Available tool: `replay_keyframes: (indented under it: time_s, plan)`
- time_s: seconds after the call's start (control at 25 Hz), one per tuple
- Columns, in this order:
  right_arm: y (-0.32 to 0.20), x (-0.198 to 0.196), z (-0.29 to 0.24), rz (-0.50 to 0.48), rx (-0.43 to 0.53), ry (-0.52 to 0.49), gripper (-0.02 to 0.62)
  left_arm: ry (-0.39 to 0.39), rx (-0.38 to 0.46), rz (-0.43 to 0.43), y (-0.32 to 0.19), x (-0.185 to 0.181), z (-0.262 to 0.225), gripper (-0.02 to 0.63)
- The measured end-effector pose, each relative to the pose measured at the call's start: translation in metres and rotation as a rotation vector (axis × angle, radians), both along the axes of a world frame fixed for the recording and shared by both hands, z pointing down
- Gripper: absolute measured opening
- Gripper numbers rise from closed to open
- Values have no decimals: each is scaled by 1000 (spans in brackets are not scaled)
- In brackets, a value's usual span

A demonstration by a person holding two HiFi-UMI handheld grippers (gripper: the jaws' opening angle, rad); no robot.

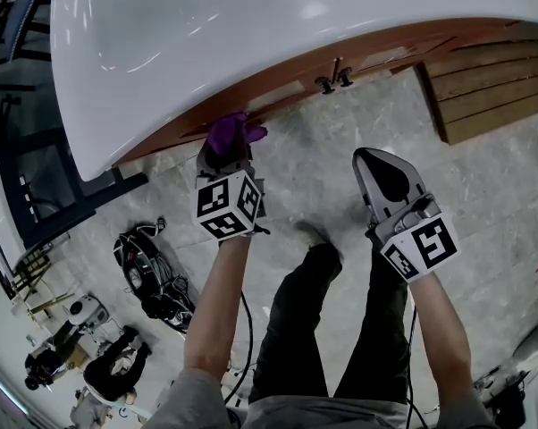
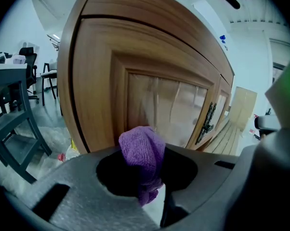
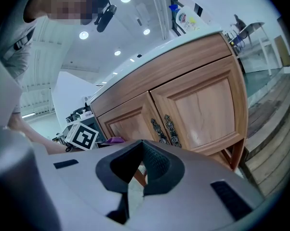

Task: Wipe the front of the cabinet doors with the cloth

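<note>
Left tool (image 2: 145, 174) is clamped on the purple knitted cloth (image 2: 142, 150), and a bunched wad of it pokes out ahead of the jaws. Straight in front of that tool stands the brown wooden panelled cabinet door (image 2: 159, 100), with the cloth right up near its lower panel edge. Whether they actually touch, I can't tell. From the head view, the cloth (image 1: 234, 135) sits just under the lip of the glossy white bench top (image 1: 251, 25). Over to the right, the right tool (image 3: 141, 179) has its jaws pressed together on nothing and hangs above the pale stone floor (image 1: 340, 150). It sits well back from the doors, with the dark ornate door handles (image 3: 164, 129) ahead of it.
</note>
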State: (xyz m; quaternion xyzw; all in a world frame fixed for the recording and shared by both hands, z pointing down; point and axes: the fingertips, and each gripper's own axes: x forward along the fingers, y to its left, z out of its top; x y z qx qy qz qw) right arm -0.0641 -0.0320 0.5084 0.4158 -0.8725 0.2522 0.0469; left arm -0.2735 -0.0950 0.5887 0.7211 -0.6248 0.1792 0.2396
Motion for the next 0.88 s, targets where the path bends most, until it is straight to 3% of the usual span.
replay_keyframes:
  time_s: [0.88]
  plan:
    - [-3,40,0,29,-15,-12,9,-9,-22,48,-12,45,0,91]
